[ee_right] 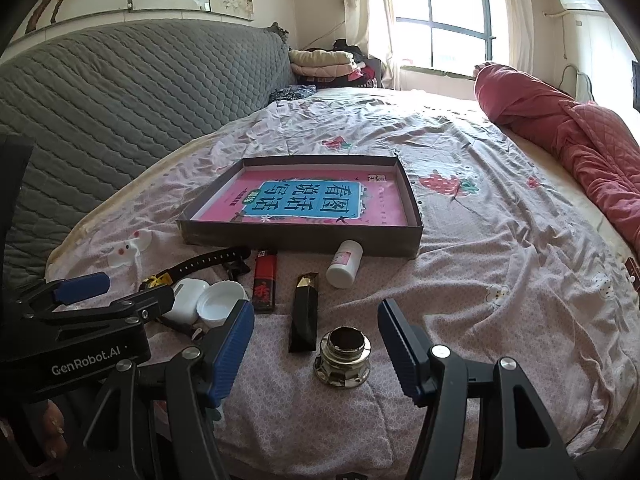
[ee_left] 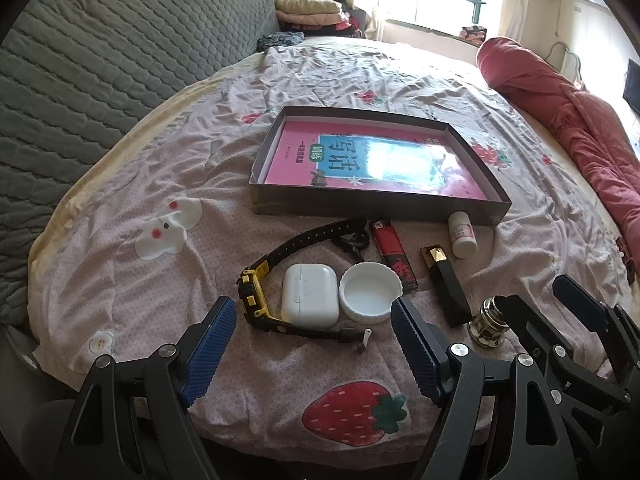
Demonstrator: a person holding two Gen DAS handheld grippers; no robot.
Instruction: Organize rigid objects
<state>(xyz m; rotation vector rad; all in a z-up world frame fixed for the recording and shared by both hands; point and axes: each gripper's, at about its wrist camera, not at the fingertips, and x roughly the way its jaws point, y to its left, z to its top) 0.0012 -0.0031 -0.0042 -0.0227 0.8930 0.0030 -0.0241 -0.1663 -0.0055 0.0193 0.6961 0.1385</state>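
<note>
A shallow dark box (ee_left: 376,208) (ee_right: 304,238) holding a pink book lies on the bed. In front of it lie a black-and-yellow watch (ee_left: 256,280), a white earbud case (ee_left: 310,296), a white lid (ee_left: 370,292) (ee_right: 220,304), a red lighter (ee_left: 394,256) (ee_right: 265,280), a black-and-gold tube (ee_left: 446,288) (ee_right: 305,312), a small white bottle (ee_left: 462,234) (ee_right: 345,264) and a metal cap (ee_right: 342,356) (ee_left: 490,326). My left gripper (ee_left: 312,334) is open, just before the case and lid. My right gripper (ee_right: 316,340) is open around the metal cap without touching it.
A grey quilted headboard (ee_right: 120,88) runs along the left. A rolled red quilt (ee_right: 560,132) lies at the right side of the bed. Folded clothes (ee_right: 324,62) are stacked by the window. A small stick (ee_left: 365,340) lies near the watch strap.
</note>
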